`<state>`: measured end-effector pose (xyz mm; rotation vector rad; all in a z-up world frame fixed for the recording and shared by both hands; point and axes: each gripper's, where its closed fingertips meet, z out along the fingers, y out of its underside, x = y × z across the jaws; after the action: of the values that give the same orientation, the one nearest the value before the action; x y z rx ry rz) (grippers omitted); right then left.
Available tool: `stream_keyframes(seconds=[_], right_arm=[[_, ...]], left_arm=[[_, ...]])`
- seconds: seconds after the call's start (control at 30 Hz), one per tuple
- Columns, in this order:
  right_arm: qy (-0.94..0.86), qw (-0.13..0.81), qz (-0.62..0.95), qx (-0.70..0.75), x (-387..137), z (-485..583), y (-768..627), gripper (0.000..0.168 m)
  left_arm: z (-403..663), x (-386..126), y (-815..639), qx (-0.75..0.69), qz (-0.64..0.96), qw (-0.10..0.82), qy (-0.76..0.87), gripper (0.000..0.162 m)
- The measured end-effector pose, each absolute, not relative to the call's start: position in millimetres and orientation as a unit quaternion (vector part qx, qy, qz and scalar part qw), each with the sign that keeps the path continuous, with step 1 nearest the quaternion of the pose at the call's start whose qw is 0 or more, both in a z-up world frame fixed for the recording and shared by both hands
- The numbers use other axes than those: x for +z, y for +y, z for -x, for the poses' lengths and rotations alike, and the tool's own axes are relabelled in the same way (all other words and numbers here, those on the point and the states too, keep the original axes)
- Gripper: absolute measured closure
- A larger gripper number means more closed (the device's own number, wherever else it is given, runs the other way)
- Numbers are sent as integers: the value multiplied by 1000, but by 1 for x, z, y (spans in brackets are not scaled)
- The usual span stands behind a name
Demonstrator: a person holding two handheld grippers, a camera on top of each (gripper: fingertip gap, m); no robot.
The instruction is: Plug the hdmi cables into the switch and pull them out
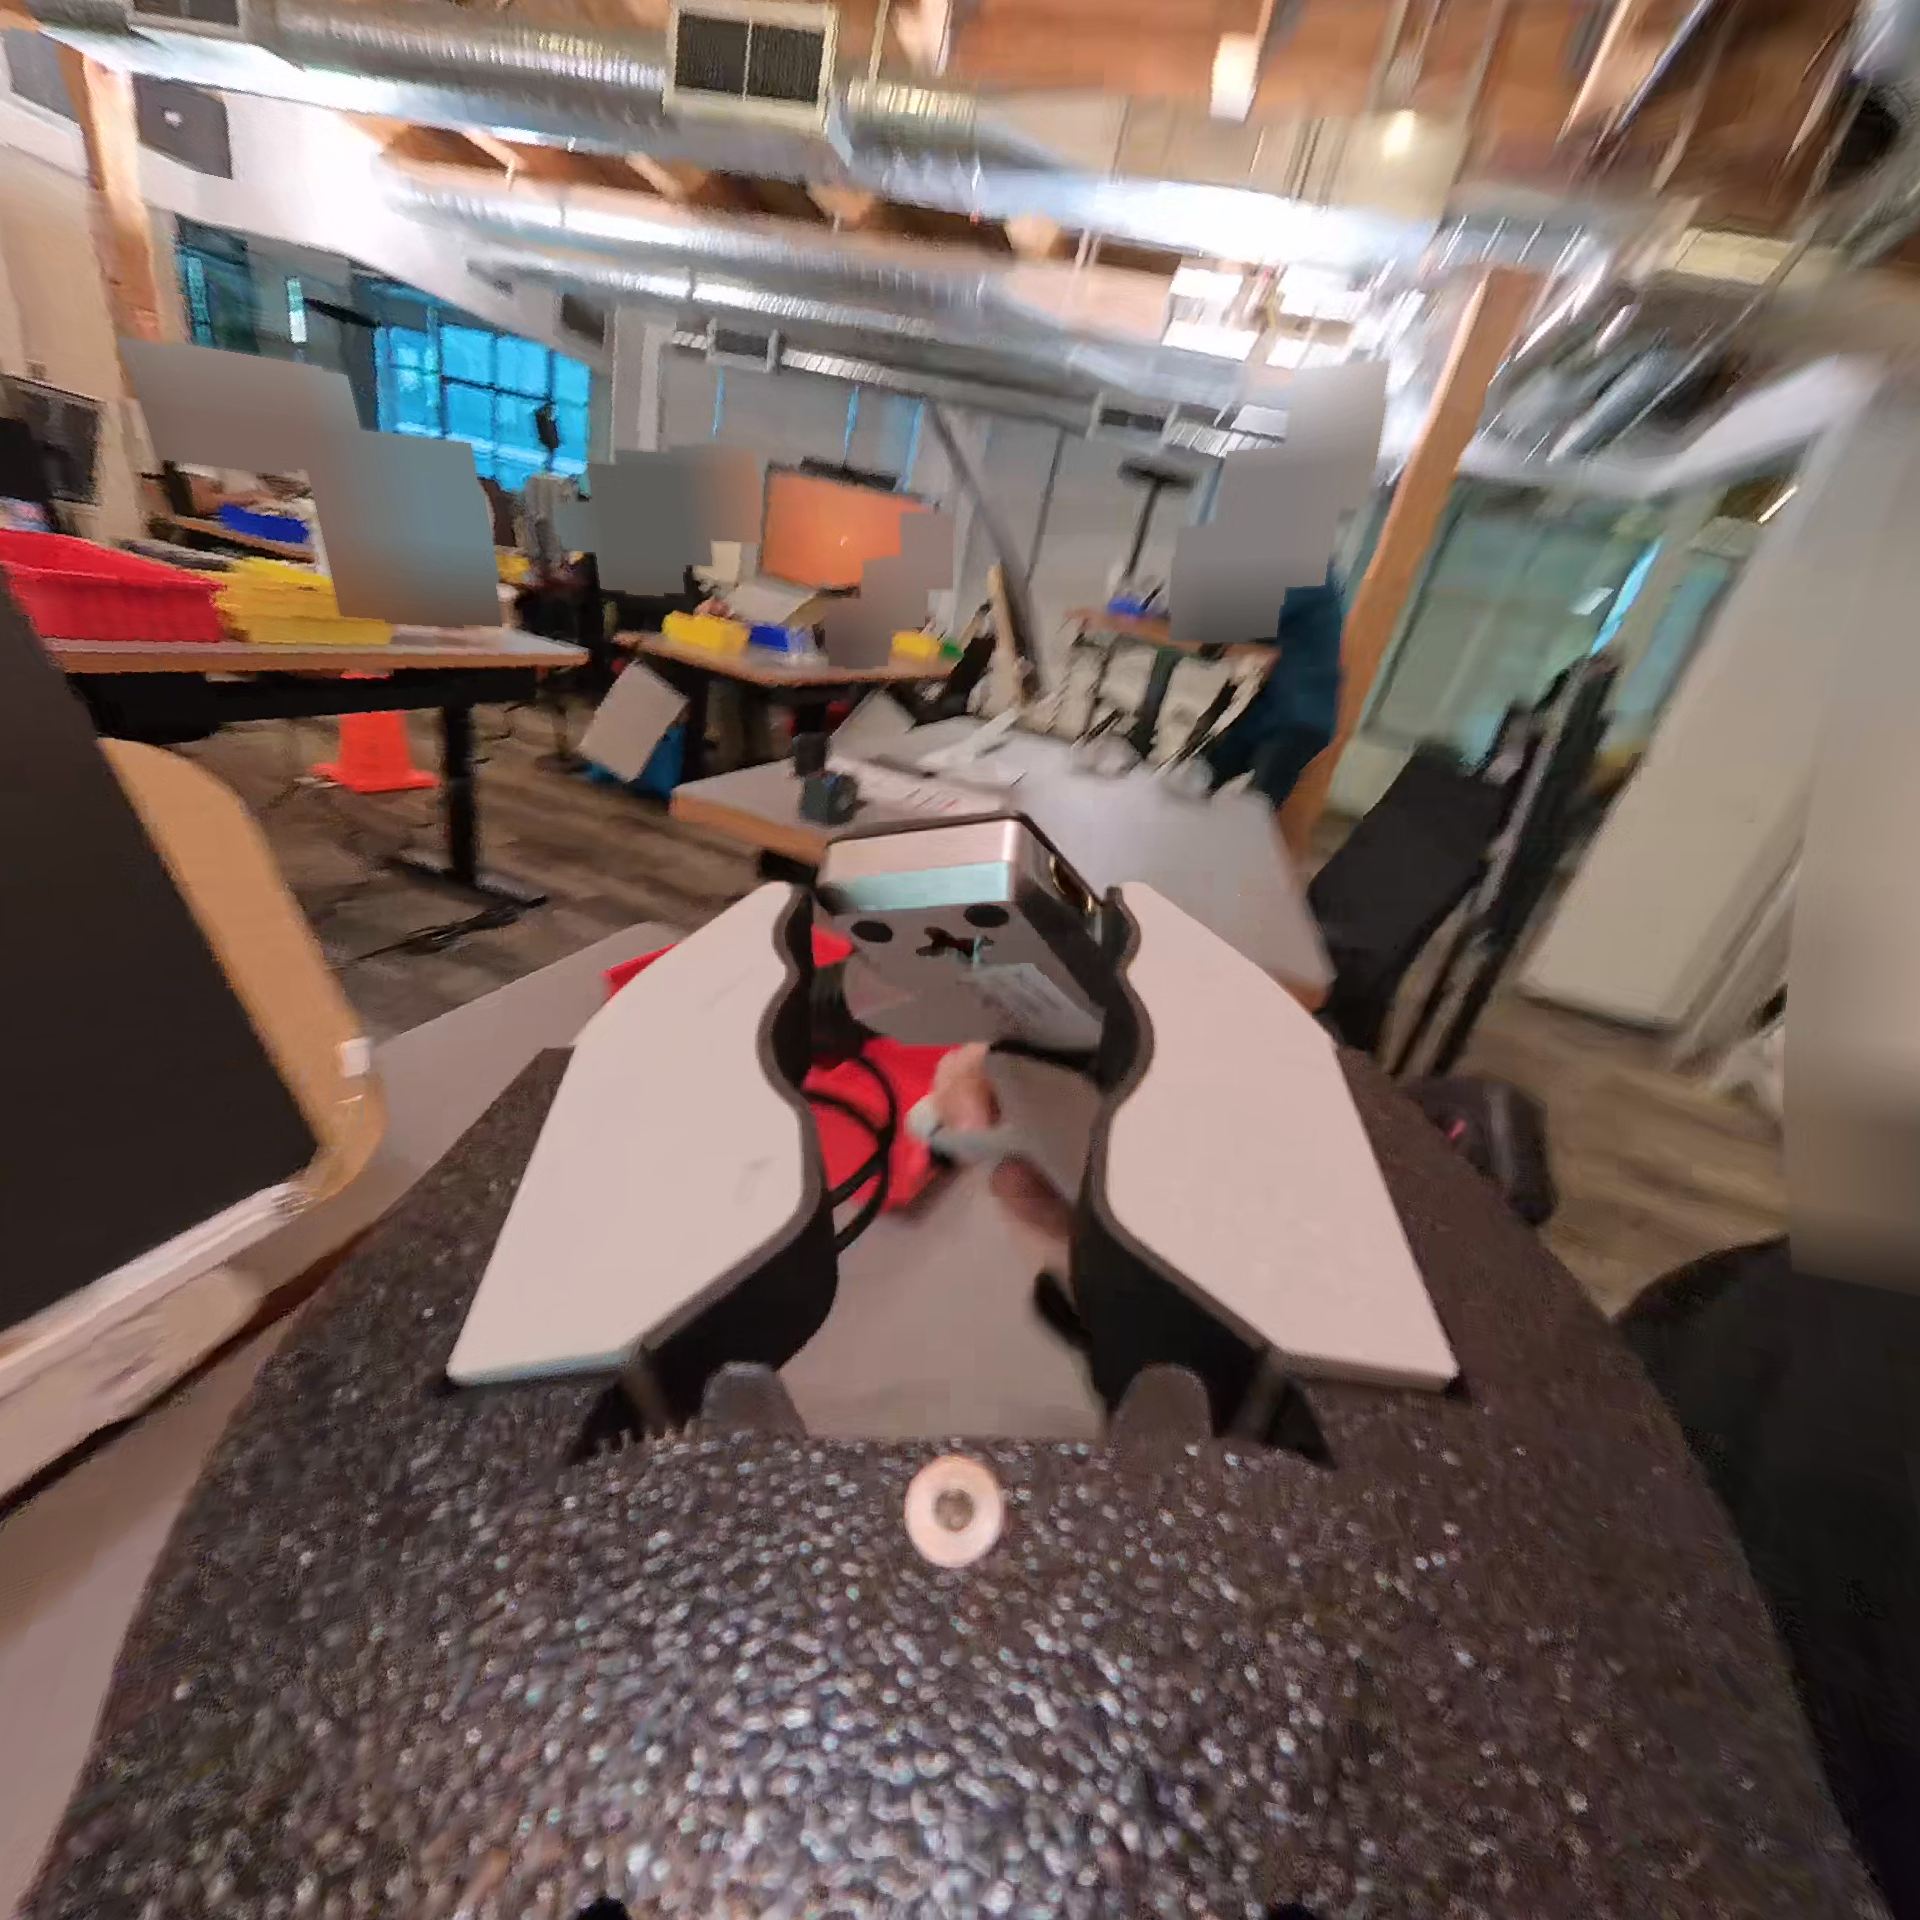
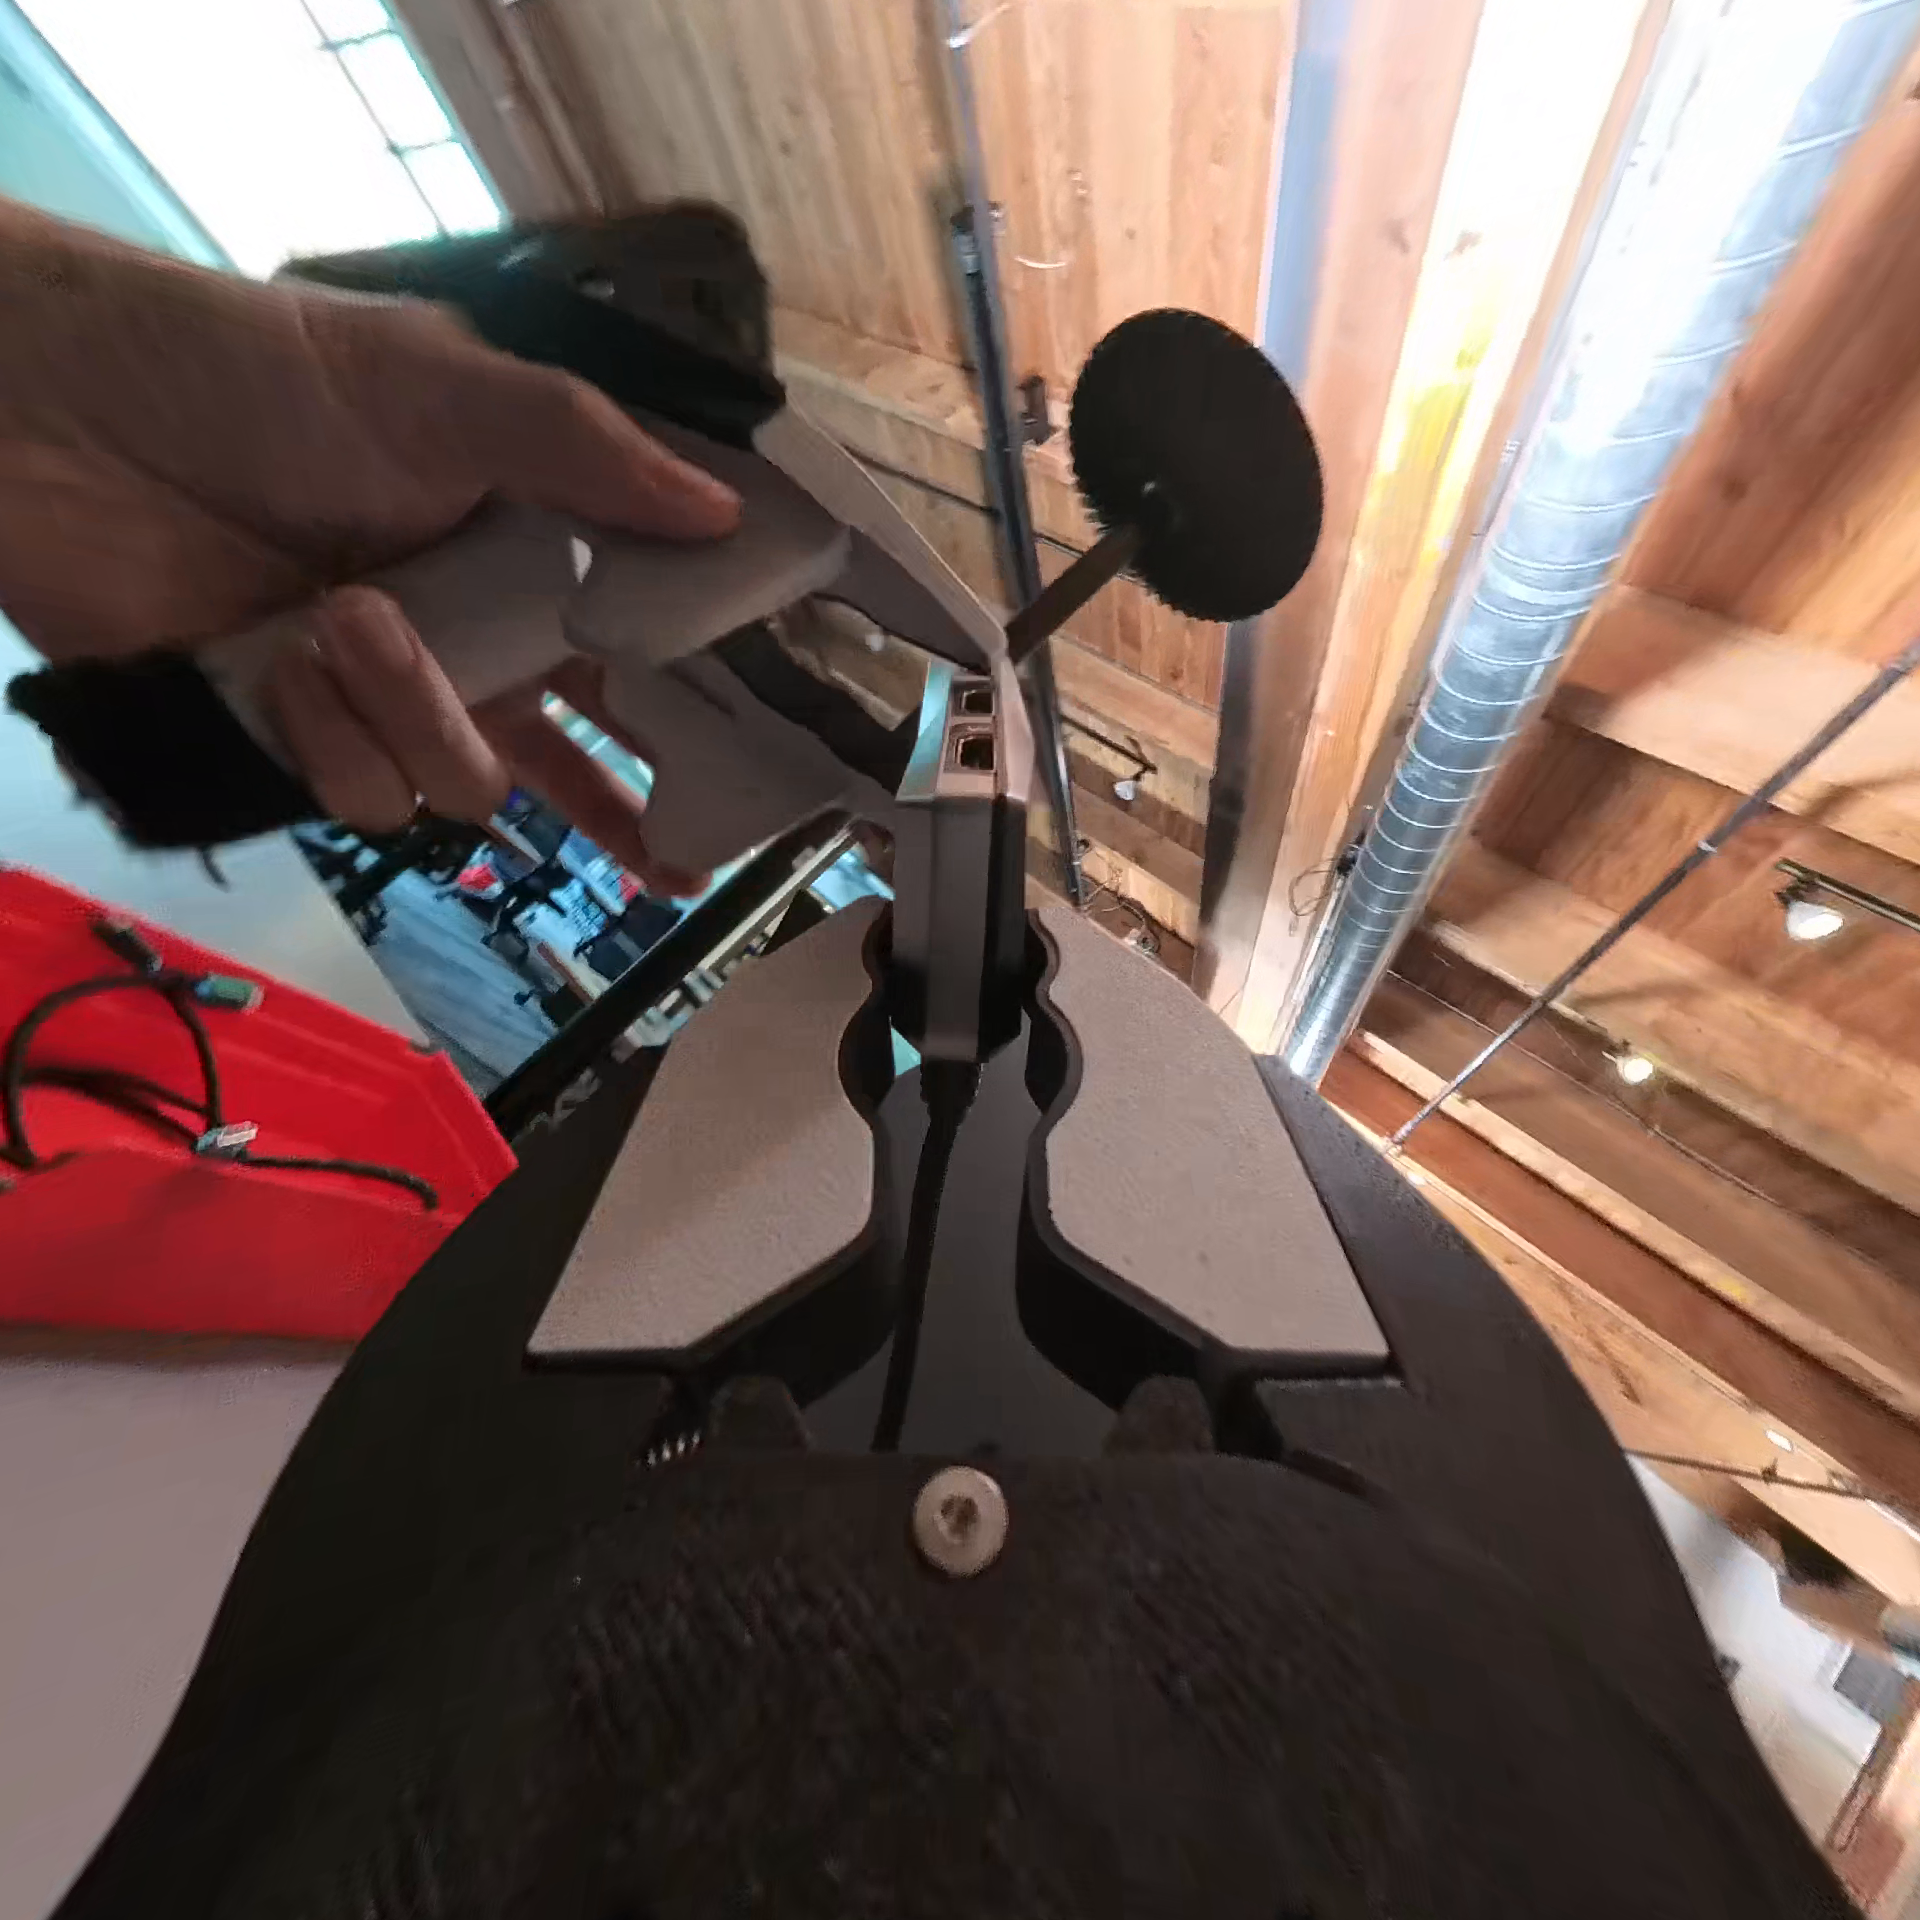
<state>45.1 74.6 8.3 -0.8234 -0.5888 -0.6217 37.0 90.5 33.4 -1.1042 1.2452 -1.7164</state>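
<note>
left tool [image 1: 956, 914] clamps silver switch [image 1: 966, 935] - right tool [image 2: 956, 966] grips black hdmi plug [image 2: 951, 935].

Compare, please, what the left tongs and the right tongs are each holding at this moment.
The left tongs are shut on the silver switch, a boxy metal body; the right tongs are shut on a slim black HDMI plug with its cable trailing back. The left pair spreads wide around the switch; the right pair sits narrow. Both are raised off the table, and the plug points at the switch's ports.
</note>
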Motion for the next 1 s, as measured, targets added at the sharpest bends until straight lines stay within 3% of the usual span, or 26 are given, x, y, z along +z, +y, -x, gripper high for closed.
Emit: stream_keyframes(seconds=[0.03, 0.17, 0.27, 0.4, 0.5, 0.53, 0.6, 0.67, 0.7, 0.87, 1.0], right_arm=[[-292, 820, 396, -292, 5, -47, 75, 147], [-358, 766, 432, -313, -15, -56, 78, 147], [-415, 723, 468, -294, -35, -52, 81, 147], [-475, 689, 492, -238, -54, -36, 76, 146], [-491, 684, 501, -200, -59, -30, 71, 145], [-492, 676, 510, -201, -62, -33, 72, 144], [-483, 681, 513, -200, -65, -40, 73, 142], [-447, 706, 504, -220, -58, -54, 75, 120], [-424, 714, 507, -232, -53, -62, 75, 117], [-366, 736, 521, -230, -38, -77, 71, 113], [-351, 719, 552, -233, -47, -78, 87, 107]], left_arm=[[-34, 28, 93, -633, 434, 389, 509, 105], [-22, 4, 108, -435, 429, 491, 621, 88], [-20, -10, 110, -285, 388, 534, 695, 88], [-27, -46, 99, -130, 302, 522, 787, 103], [-33, -64, 91, -65, 244, 524, 813, 135], [-35, -66, 91, -55, 236, 528, 814, 137], [-38, -76, 89, -70, 273, 507, 815, 139], [-42, -82, 90, -116, 318, 499, 798, 140], [-45, -80, 93, -146, 343, 507, 777, 140], [-54, -63, 117, -340, 498, 482, 637, 141], [-59, -45, 134, -509, 588, 411, 476, 141]])
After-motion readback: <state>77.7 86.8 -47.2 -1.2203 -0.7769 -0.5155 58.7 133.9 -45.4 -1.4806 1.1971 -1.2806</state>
